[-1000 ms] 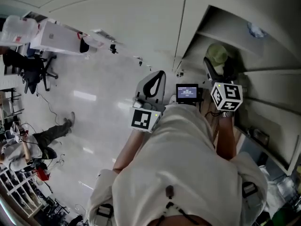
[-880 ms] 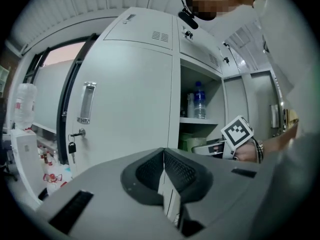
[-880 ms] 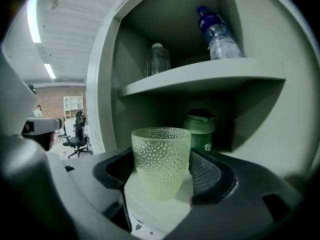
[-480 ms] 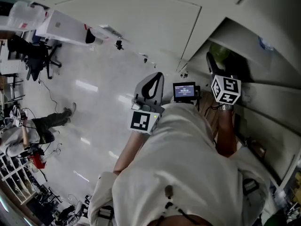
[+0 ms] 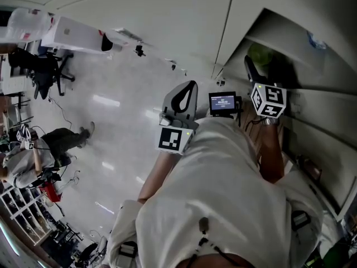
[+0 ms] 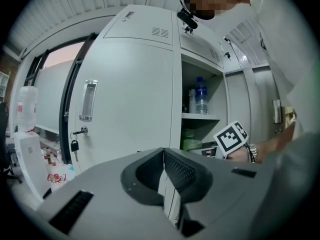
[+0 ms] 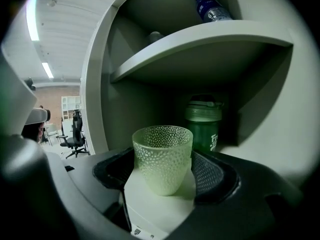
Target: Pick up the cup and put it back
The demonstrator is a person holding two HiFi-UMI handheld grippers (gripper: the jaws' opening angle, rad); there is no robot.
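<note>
the dimpled pale green plastic cup [image 7: 162, 151] is clamped upright by the right gripper [image 7: 164, 170] (left gripper [image 6: 163, 171] closed, empty). it is best set down level and gently.

Pale metal lockers [image 6: 131, 89] stand on glossy floor [image 5: 114, 124].

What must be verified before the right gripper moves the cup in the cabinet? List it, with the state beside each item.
1. Grip: cup between the right gripper's jaws, pads against both sides: ok.
2. Attitude: cup upright: ok.
3. Support: cup's base resting or lifted: cannot tell.
4. Clearance: green bottle stands behind the cup, gap to it: cannot tell.
5. Headroom: shelf well above the cup's rim: ok.
6. Other hand: left gripper shut, empty, away from the cup: ok.
</note>
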